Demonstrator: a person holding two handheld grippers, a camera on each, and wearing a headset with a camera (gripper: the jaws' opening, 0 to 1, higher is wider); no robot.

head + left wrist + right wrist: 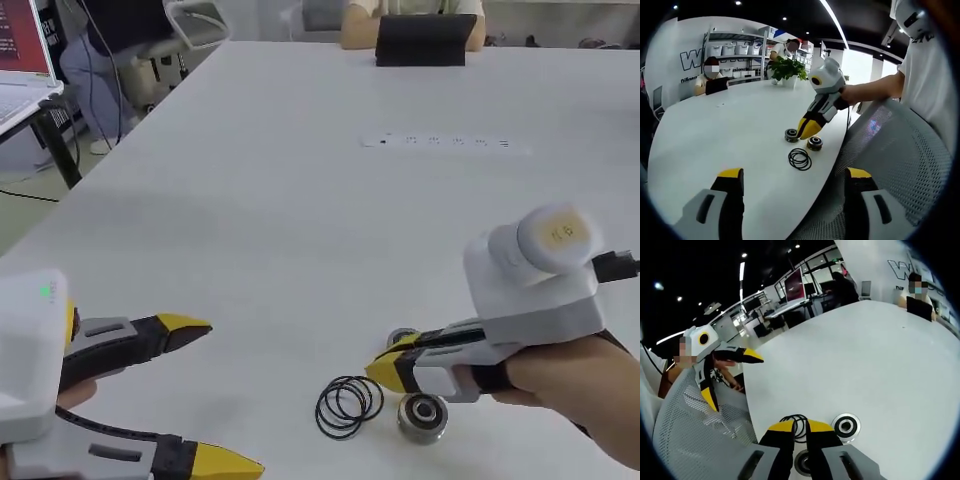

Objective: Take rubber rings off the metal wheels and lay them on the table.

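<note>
Left claw nearest, rings down

My left claw [230,396] hangs released at 7 o'clock. The right claw [383,370], clenched on nothing I can see, sits at 5 between two wheels [422,415]. Rings [348,403] lie flat on the surface [300,200], round, no long axis. The wheels look bare, axles up, so I judge little remains.

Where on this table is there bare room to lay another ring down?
The wide bare stretch between the socket strip and the rings is free, as is the patch between the left claw and them. Crowded around the two wheels by the right claw.
</note>
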